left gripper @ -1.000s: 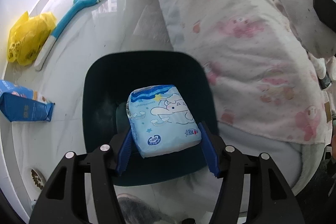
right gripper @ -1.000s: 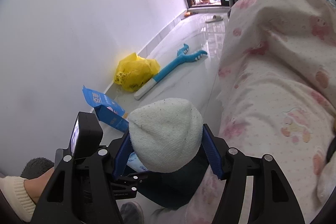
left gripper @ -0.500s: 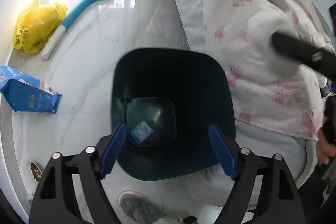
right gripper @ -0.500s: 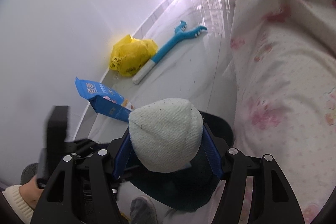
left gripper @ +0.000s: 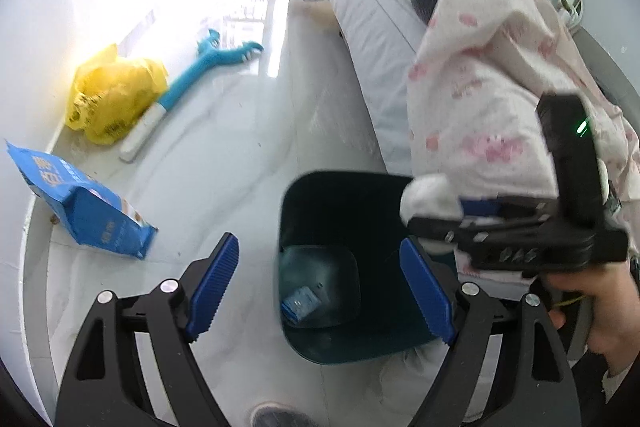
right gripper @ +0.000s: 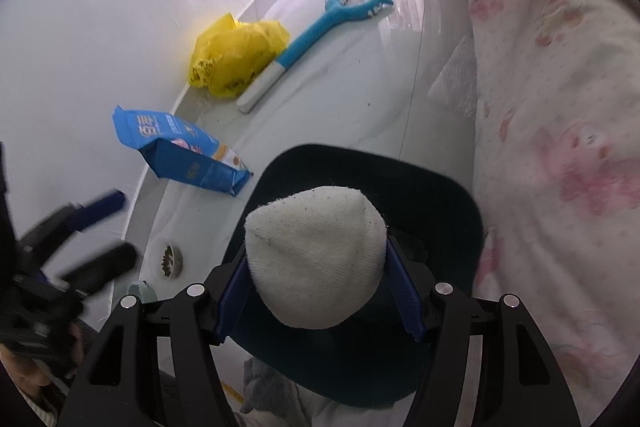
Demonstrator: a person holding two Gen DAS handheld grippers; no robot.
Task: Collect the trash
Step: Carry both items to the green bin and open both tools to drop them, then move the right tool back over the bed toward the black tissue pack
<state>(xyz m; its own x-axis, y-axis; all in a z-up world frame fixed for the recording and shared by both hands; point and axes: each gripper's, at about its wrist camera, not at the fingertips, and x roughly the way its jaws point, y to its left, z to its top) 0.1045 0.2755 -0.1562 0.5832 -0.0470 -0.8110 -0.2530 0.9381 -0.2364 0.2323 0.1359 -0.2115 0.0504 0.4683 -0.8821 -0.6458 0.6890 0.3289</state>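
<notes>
A dark teal bin [left gripper: 289, 211] stands on the pale floor beside the bed. A light blue packet [left gripper: 301, 301] lies on its bottom. My left gripper [left gripper: 320, 289] hangs open over the bin's left side, with nothing between its blue fingers [left gripper: 216, 281]. My right gripper [right gripper: 317, 297] is shut on a balled white sock [right gripper: 316, 255] and holds it right above the bin [right gripper: 444, 195]. In the left wrist view that sock [left gripper: 426, 201] sits over the bin's right rim, with a person's hand [left gripper: 600, 311] on the right gripper's handle.
A yellow plastic bag [left gripper: 110, 95], a blue and white dinosaur-head grabber [left gripper: 188, 87] and a blue pouch [left gripper: 86, 213] lie along the wall. A small dish of kibble [right gripper: 168, 259] sits near the bin. The bed with a pink-patterned blanket [left gripper: 480, 99] fills the right.
My left gripper opened and let the light blue packet drop into the bin, then drew back and up to the left. My right gripper came down over the bin with the sock.
</notes>
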